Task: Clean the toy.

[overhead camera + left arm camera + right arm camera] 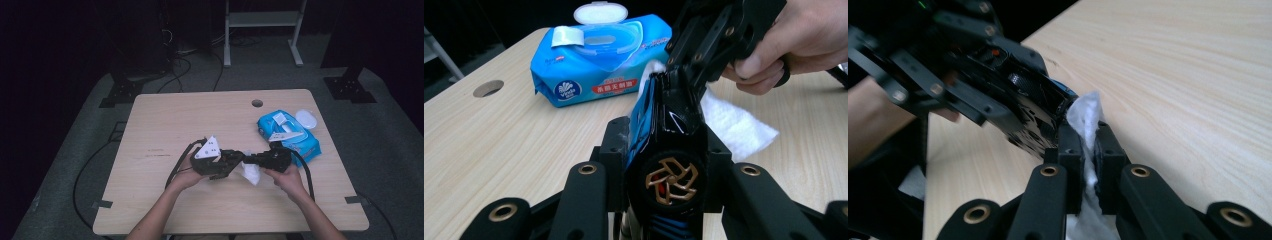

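- Over the middle of the table [165,125] we hold both grippers tip to tip: the left gripper [664,165] has its jaws clamped on a black and blue toy car [667,145], and the right gripper [1089,150] has its jaws pinched narrow on a white wet wipe [1087,117].
- By our reading, the wiping is under way: the wipe is already out of the blue wipes pack [289,134], whose lid stands open near the table's right edge, and it is pressed against the car's far end.
- Left to do, as we judge it: clean the rest of the car, then put car and wipe down.
- How much of the car has been cleaned we cannot tell; no dirt or wet streak is visible.
- From the high view the car is nearly lost between the dark grippers, with the wipe showing as a white patch [251,172].
- The right gripper's camera view of the car is blurred, and the car's lower end is cut off in the left gripper's.
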`<state>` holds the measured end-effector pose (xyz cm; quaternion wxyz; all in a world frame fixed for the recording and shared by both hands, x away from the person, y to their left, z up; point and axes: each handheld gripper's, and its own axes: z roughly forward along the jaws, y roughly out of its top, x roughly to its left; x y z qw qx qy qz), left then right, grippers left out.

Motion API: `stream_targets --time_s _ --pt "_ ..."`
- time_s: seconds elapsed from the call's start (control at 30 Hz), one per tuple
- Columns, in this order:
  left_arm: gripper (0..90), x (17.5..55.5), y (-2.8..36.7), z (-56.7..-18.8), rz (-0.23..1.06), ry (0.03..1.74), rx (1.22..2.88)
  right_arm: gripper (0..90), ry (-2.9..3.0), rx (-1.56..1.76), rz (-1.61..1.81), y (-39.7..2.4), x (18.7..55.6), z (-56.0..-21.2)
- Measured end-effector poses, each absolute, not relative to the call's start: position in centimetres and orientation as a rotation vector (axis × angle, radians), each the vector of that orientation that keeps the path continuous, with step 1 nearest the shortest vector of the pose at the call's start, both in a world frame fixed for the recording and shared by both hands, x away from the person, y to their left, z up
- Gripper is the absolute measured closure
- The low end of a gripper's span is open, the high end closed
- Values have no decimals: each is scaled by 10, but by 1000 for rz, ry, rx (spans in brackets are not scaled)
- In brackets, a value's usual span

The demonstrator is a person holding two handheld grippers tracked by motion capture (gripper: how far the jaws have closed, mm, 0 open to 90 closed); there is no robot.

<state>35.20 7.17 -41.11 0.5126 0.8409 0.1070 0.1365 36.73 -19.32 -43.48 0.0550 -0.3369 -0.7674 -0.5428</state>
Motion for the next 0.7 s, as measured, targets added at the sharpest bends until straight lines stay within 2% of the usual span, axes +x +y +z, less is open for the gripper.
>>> stream_targets --time_s 0.37,0.47,0.7 --pt "646 351 76 -408 331 255 1980 852 -2345 -1001 -1699 -192 363 -411" --pt "667 349 78 -407 361 251 1976 853 -2353 -944 -1718 -182 360 -401" --pt "669 347 98 -410 344 298 1937 852 -2468 -883 -1678 -162 360 -390"
